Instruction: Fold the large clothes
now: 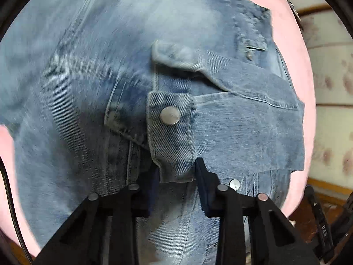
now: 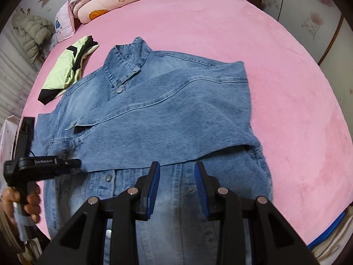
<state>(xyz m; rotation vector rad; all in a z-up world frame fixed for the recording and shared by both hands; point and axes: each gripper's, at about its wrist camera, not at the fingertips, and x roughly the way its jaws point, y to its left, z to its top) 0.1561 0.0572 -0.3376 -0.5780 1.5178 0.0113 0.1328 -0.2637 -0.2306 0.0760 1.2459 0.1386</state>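
Observation:
A blue denim jacket (image 2: 176,110) lies flat on the pink bed (image 2: 286,88), collar away from me, with one sleeve folded across its front. In the left wrist view the jacket (image 1: 88,88) fills the frame. The sleeve's buttoned cuff (image 1: 169,128) sits between the fingers of my left gripper (image 1: 177,172), which press on its lower end. The right wrist view shows that left gripper (image 2: 75,165) at the jacket's left edge, held by a hand (image 2: 28,203). My right gripper (image 2: 176,181) hovers over the button placket, its blue pads apart and holding nothing.
A folded green and black garment (image 2: 66,70) lies on the bed left of the collar. Folded quilts (image 2: 103,2) are stacked at the far end. A grey puffer coat (image 2: 33,33) hangs beyond the left edge. Bare pink bed stretches to the right of the jacket.

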